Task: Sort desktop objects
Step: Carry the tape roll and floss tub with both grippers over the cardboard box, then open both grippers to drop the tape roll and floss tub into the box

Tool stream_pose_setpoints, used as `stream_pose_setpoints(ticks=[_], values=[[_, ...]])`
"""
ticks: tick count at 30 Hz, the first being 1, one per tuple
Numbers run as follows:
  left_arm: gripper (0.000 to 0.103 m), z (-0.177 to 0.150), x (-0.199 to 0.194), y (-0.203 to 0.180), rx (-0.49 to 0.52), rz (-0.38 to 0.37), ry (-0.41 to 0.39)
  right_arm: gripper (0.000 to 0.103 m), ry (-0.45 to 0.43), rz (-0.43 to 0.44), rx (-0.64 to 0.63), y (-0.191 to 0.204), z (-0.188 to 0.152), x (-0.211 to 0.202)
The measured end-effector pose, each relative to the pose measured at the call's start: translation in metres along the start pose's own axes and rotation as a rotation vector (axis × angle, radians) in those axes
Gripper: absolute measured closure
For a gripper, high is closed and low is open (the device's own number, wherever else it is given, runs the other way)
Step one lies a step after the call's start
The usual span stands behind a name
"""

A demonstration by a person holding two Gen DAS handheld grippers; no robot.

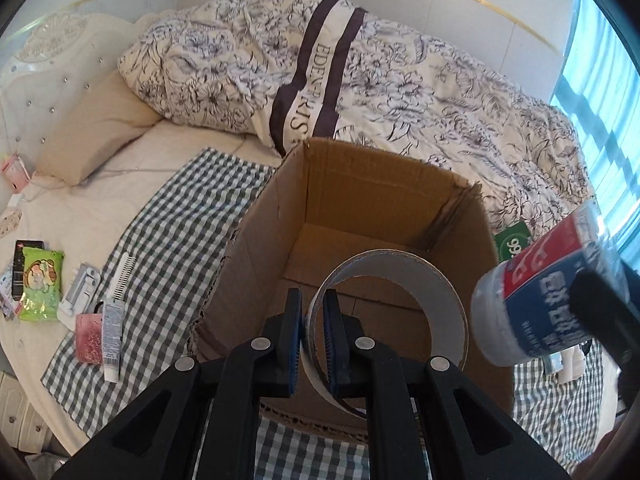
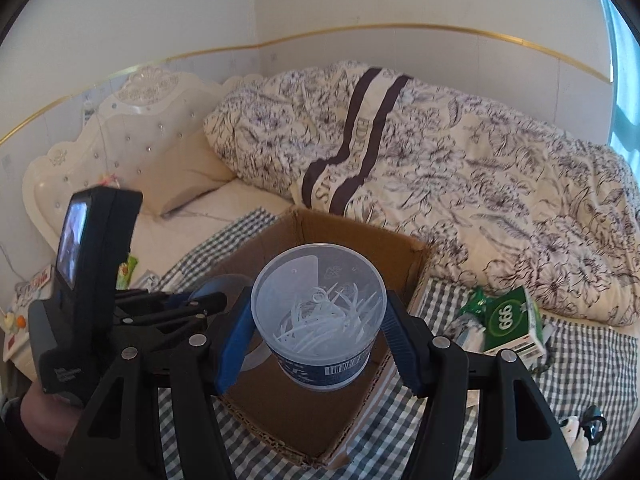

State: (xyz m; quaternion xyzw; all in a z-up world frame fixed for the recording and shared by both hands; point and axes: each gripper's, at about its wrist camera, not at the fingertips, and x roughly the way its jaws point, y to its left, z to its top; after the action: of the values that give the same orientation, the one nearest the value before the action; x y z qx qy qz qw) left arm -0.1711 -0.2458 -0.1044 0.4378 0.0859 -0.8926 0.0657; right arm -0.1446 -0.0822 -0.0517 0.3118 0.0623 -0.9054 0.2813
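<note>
Both held over the box [image 1: 372, 216]: tape roll [image 1: 394, 320] on edge, tub [image 2: 320, 312] upright

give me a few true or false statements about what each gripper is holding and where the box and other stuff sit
1. The left gripper is shut on a roll of tape. True.
2. The right gripper holds a comb. False: it holds a plastic tub of white picks; the comb lies on the checked cloth.
3. The cardboard box is closed. False: it is open at the top, and both held things hang over it.
4. A green carton lies on the checked cloth right of the box. True.
5. The tube is inside the box. False: it lies on the cloth to the box's left.
</note>
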Motion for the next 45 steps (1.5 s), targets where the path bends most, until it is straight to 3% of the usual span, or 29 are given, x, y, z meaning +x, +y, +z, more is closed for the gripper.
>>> stream_pose_setpoints(ticks=[13, 23, 26, 28, 30, 34, 45], values=[[0.093, -0.001, 0.032, 0.001, 0.044, 0.009, 0.093, 0.042, 0.168, -0.023, -0.028, 0.005, -0.011, 0.059], [0.090, 0.000, 0.034, 0.000, 0.063, 0.010, 0.094, 0.042, 0.212, -0.025, -0.031, 0.006, -0.012, 0.072], [0.071, 0.003, 0.030, 0.001, 0.056, 0.014, 0.082, 0.041, 0.220, -0.018, -0.033, 0.007, -0.013, 0.073], [0.050, 0.004, 0.025, 0.004, 0.042, 0.030, 0.064, 0.041, 0.216, -0.026, -0.032, 0.007, -0.014, 0.072], [0.045, 0.006, 0.017, 0.005, 0.039, 0.035, 0.038, 0.039, 0.203, -0.027, -0.030, 0.007, -0.013, 0.068], [0.041, 0.011, -0.001, 0.009, 0.030, 0.050, -0.016, 0.023, 0.149, -0.058, -0.037, 0.008, -0.004, 0.054], [0.041, 0.018, -0.045, 0.002, 0.025, 0.039, -0.106, 0.022, 0.055, -0.057, -0.022, 0.010, 0.011, 0.014]])
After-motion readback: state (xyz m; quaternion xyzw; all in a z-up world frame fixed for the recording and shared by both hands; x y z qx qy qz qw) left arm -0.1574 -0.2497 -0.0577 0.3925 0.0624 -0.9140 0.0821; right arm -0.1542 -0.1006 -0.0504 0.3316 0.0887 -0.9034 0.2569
